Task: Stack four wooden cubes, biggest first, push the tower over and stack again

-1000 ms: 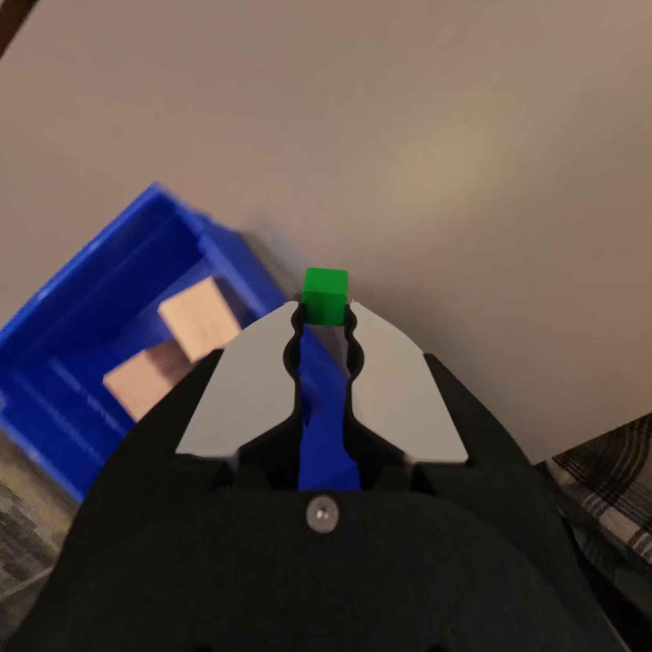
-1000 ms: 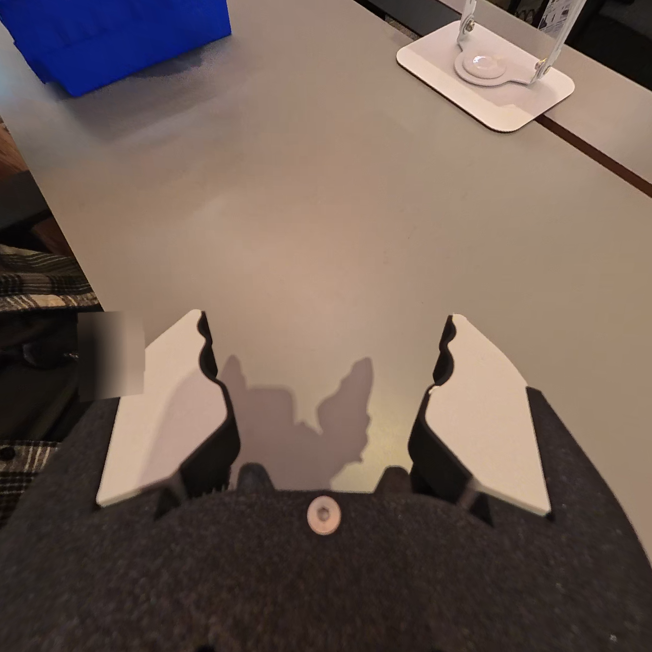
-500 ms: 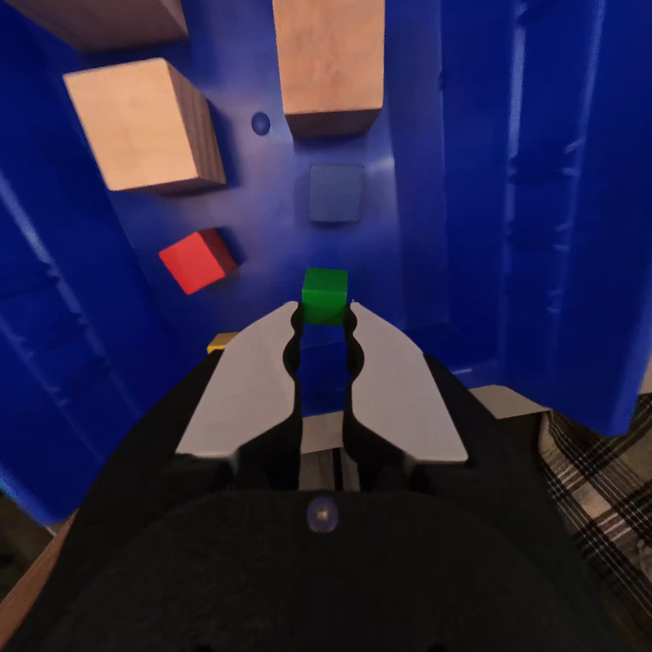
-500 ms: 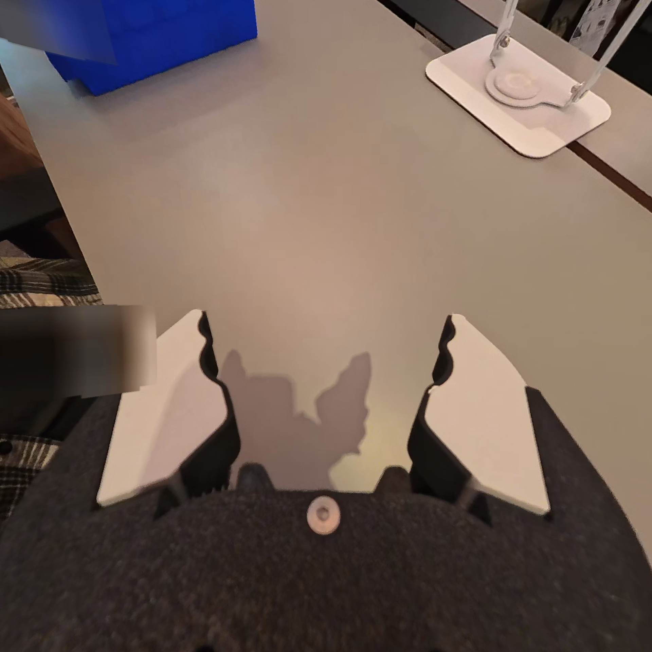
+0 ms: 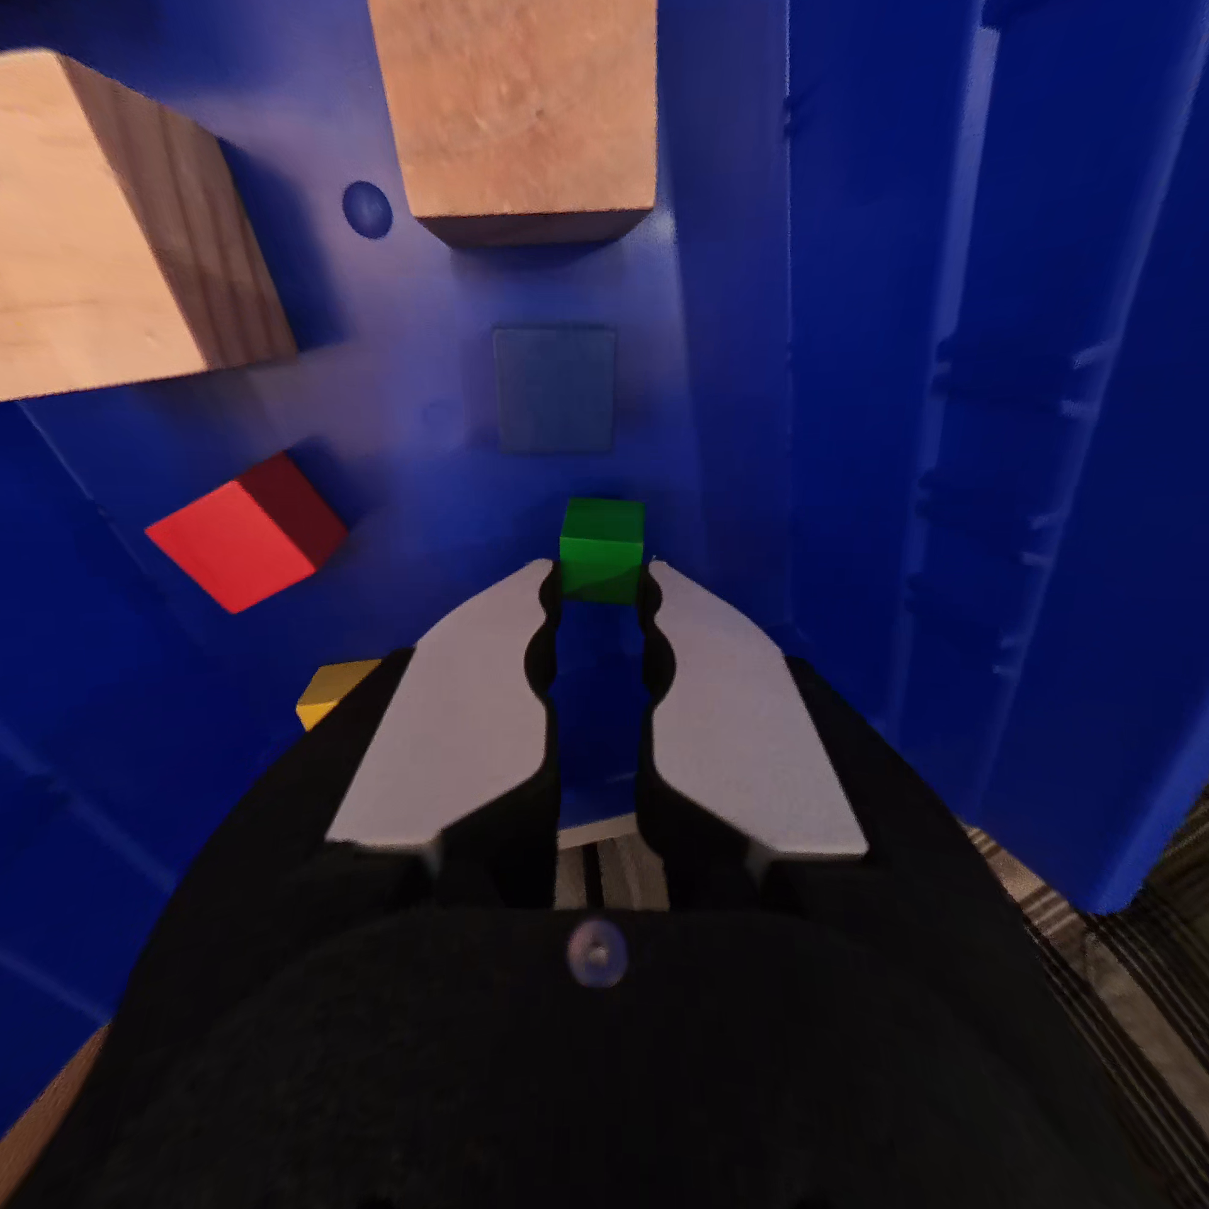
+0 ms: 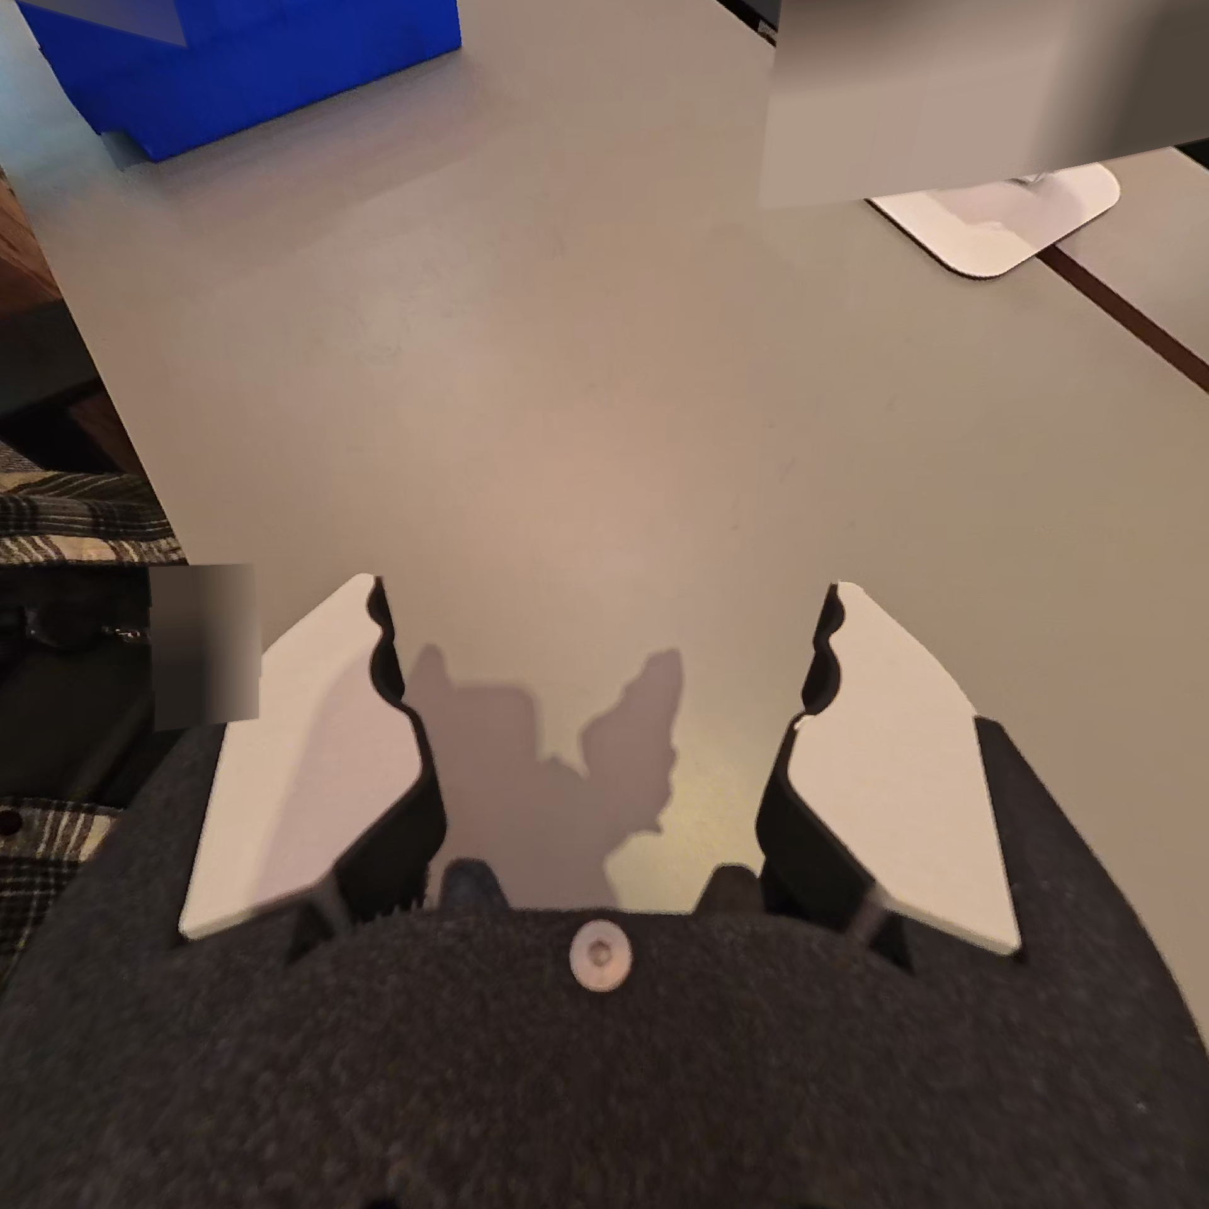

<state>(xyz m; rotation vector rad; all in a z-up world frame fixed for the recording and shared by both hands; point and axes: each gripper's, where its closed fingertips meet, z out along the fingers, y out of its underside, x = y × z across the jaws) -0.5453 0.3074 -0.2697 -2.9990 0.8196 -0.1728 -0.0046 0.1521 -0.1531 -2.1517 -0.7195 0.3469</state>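
Observation:
My left gripper (image 5: 598,579) is shut on a small green cube (image 5: 600,549) and holds it inside the blue bin (image 5: 981,458), low over the bin floor. On that floor lie a red cube (image 5: 239,536), a blue cube (image 5: 555,389), a yellow cube (image 5: 330,693) half hidden by my left finger, and two large plain wooden cubes (image 5: 523,111) (image 5: 98,235). My right gripper (image 6: 605,589) is open and empty, low over the bare grey table (image 6: 556,392). The blue bin also shows in the right wrist view (image 6: 262,72) at the far left.
A white flat stand base (image 6: 1001,222) sits at the table's far right, beside a dark seam. The table's left edge runs close by, with plaid cloth (image 6: 72,523) beyond it. The bin's tall ribbed wall stands right of my left gripper. The tips of one gripper are about 60 cm away from the tips of the other.
My left gripper carried the green cube from above the table into the bin and has lowered toward its floor. My right gripper stayed open and shifted slightly over the table.

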